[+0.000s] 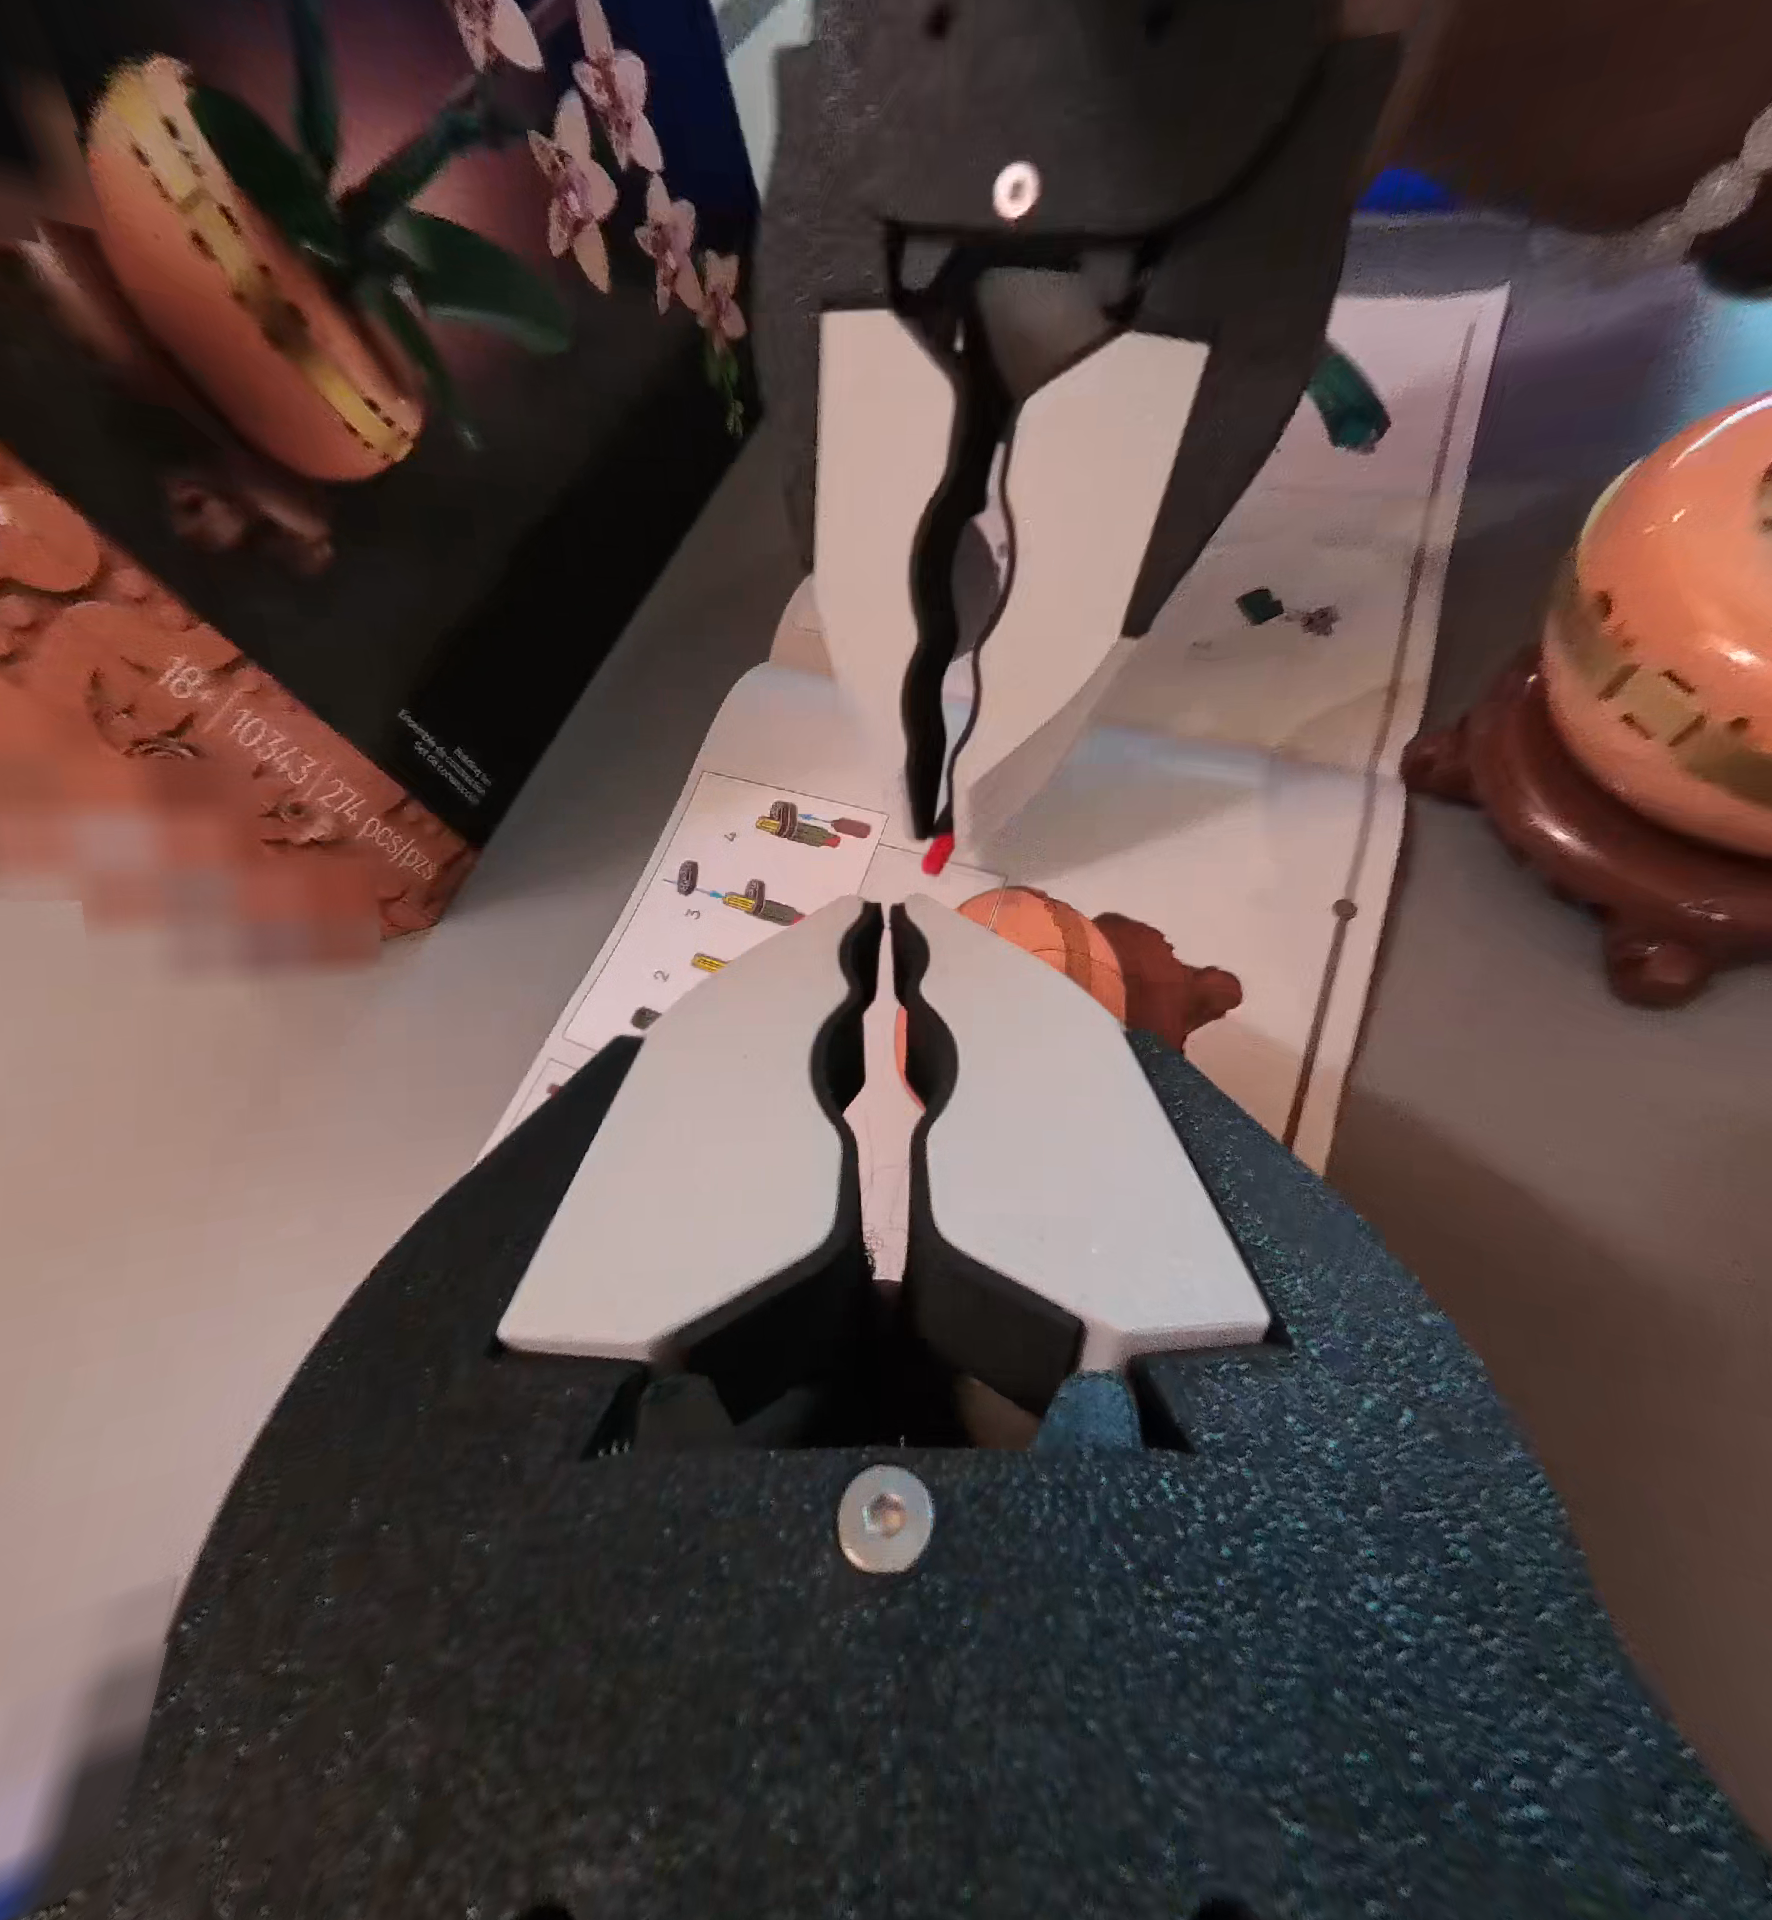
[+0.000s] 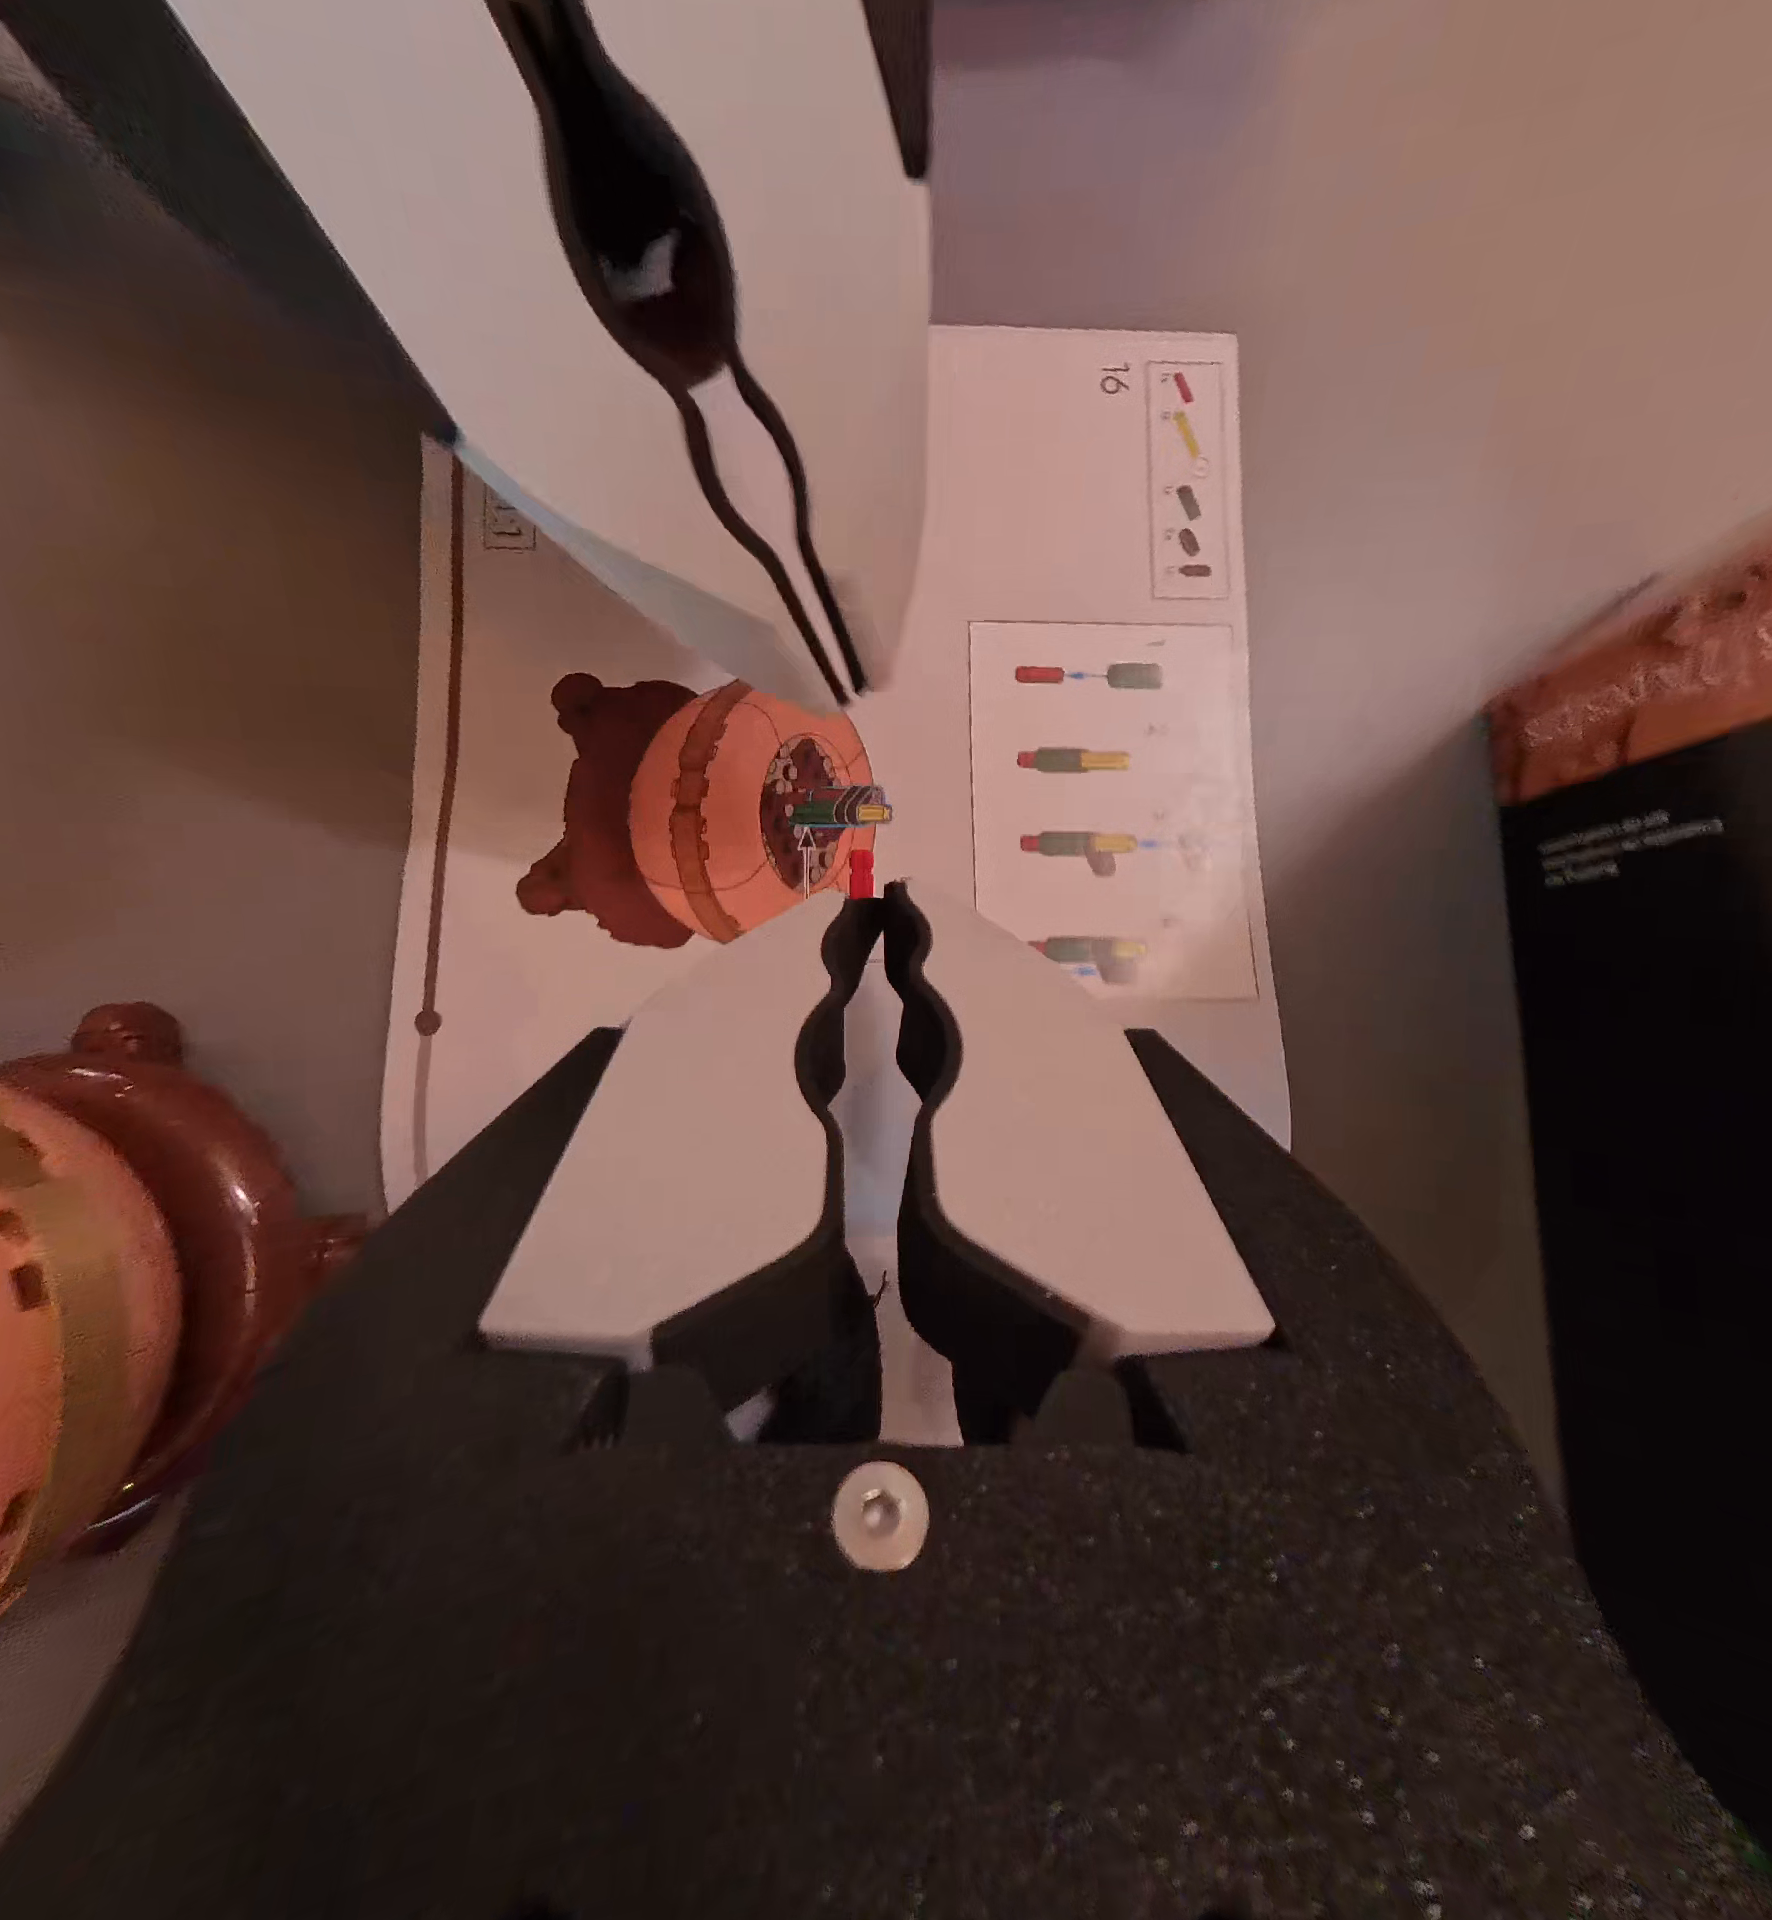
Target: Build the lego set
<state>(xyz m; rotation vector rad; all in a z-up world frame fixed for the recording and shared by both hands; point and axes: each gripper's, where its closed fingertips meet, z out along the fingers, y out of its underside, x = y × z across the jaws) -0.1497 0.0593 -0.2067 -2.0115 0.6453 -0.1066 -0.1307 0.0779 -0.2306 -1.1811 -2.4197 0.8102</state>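
My right gripper [image 2: 877, 896] is shut on a small red Lego pin [image 2: 861, 873] that sticks out past its fingertips. In the left wrist view the right gripper [image 1: 932, 831] comes down from above, with the red pin [image 1: 936, 854] just over the open instruction booklet [image 1: 1277, 727]. My left gripper [image 1: 884, 914] is shut with only a thin slit between its fingers and holds nothing. Its tips sit just short of the red pin. In the right wrist view the left gripper [image 2: 846, 681] reaches in from the top, over the booklet [image 2: 1048, 499].
The built peach-coloured pot on its brown stand [image 1: 1713, 665] is at the right, and shows at lower left in the right wrist view [image 2: 40, 1299]. The Lego box [image 1: 269, 436] stands at the left. Small dark green pieces [image 1: 1259, 605] lie on the booklet's far part. There is about 4 cm between the tips of the two grippers.
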